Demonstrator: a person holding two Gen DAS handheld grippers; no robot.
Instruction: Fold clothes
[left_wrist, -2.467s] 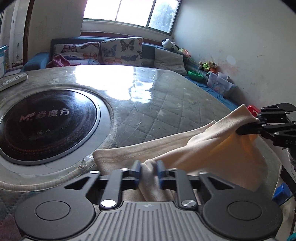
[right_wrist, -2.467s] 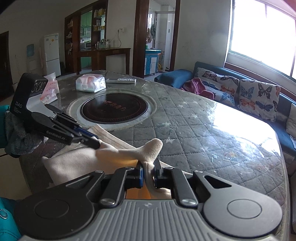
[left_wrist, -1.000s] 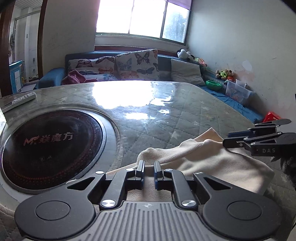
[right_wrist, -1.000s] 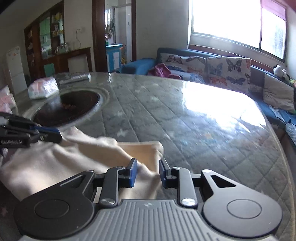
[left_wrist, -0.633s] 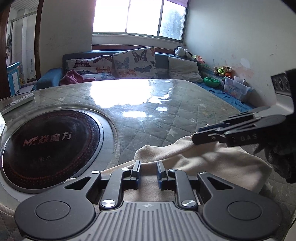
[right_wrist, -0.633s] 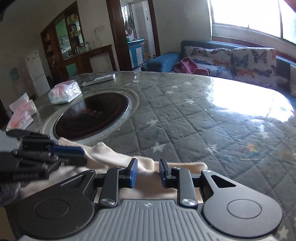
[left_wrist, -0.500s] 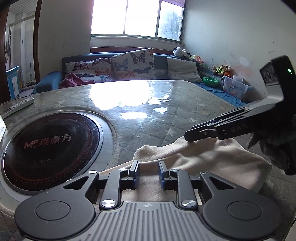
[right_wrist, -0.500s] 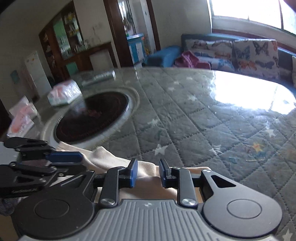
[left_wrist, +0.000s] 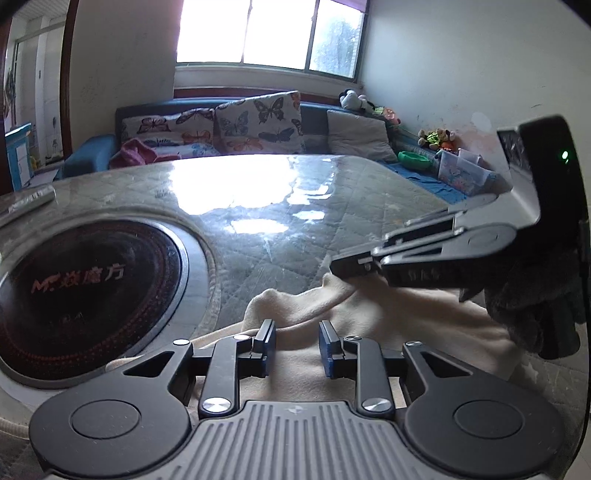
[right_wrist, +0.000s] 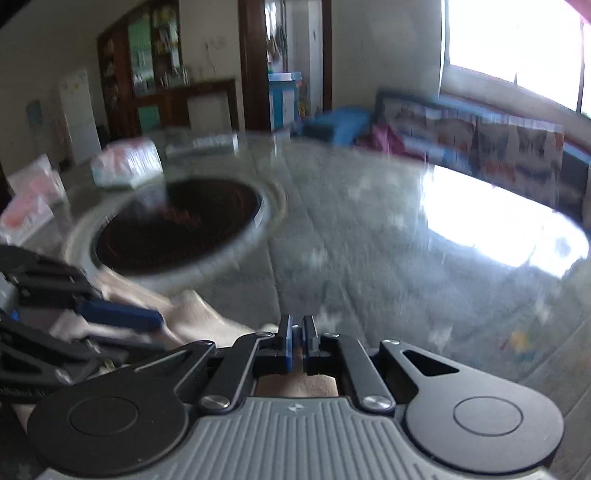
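Cloth: a cream garment (left_wrist: 388, 325) is bunched in loose folds on the near edge of the table (left_wrist: 280, 206), just right of the round black hob (left_wrist: 77, 291); it is also seen in the right wrist view (right_wrist: 199, 314), blurred.
Left hand-held gripper (left_wrist: 297, 349): fingers are spread apart, nothing is held between the blue pads (left_wrist: 269, 345); it is held low over the near part of the cloth, contact cannot be told.
Left hand-held gripper, other view: it is seen at the left edge (right_wrist: 122, 314), blue finger lying over the cloth.
Right hand-held gripper (right_wrist: 297, 347): fingers are pressed almost together, only a thin slit is left; nothing is seen pinched between them, cloth is seen just below and behind the tips.
Right hand-held gripper, other view: it is seen coming in from the right (left_wrist: 354, 267), tip at the far raised fold of the cloth; whether the fold is touched cannot be told.
Glove: a dark glove (left_wrist: 532, 295) is worn on the hand behind the right hand-held gripper.
Table top: quilted grey cover under a glossy sheet, window glare is reflected mid-table.
Other items: a remote (left_wrist: 26, 201) is lying at the far left; a pink-white packet (right_wrist: 127, 168) is set beyond the hob.
Background: a blue sofa with butterfly cushions (left_wrist: 258, 123) is placed under the window.
Image quality: the right wrist view is motion-blurred.
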